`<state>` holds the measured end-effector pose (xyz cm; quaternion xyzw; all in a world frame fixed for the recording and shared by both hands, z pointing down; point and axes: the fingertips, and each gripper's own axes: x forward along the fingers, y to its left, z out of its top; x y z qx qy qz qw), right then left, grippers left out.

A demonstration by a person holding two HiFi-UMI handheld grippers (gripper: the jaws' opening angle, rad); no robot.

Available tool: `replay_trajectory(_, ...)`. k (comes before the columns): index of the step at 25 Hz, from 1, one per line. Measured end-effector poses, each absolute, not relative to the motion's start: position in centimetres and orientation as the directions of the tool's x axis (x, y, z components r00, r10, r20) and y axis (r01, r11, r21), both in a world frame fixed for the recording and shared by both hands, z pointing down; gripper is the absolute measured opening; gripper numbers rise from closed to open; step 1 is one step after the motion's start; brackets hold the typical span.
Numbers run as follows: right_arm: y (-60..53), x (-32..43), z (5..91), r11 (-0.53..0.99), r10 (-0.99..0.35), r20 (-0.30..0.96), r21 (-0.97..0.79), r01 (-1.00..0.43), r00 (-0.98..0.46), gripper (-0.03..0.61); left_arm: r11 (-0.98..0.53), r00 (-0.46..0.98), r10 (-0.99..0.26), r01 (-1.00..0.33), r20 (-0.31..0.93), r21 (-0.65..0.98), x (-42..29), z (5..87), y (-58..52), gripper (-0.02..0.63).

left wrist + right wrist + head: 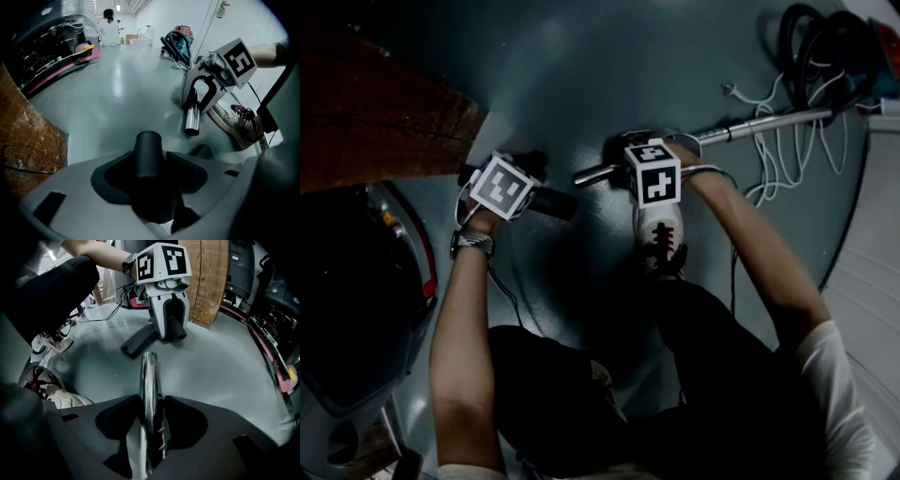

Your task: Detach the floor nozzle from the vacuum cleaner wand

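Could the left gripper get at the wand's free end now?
Probably not yet: the way to the wand is open floor, but the floor nozzle sits between the jaws of the left gripper.

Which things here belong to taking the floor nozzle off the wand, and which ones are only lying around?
Belong to the job:
- floor nozzle, its neck between the jaws of the left gripper
- chrome wand, clamped in the right gripper, already apart from the nozzle

Just lying about:
- white cable
- black hose, untouched
- wooden board
- dark machine
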<state>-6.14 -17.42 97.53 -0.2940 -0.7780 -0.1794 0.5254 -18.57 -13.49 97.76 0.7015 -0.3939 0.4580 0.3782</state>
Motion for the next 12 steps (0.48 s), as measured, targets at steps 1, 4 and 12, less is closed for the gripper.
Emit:
replay_trajectory(1,-17.5,-6.1,97.5,0.764,0.264,0.924,-0.025,0.645,-0.277,0.184,-0.406,0.27,-0.208,-0.898,0.94,0.169,-18.6,97.7,-13.5,0.221)
replay_trajectory(4,-17.9,-6.2,97.2,0.786,0.261,0.914,-0.014,0.618,-0.311,0.195,-0.41,0.274,-0.212,-0.896,0.938,0.169,-18.4,97.5,-13.6,0.232)
replay_trajectory(12,-18.7,-5.6,96.1,0.878,0.29,0.856,-0.06,0.474,-0.428,0.216,-0.423,0.224,-0.28,-0.902,0.933,0.089,-18.2,95.1,-16.0,0.233)
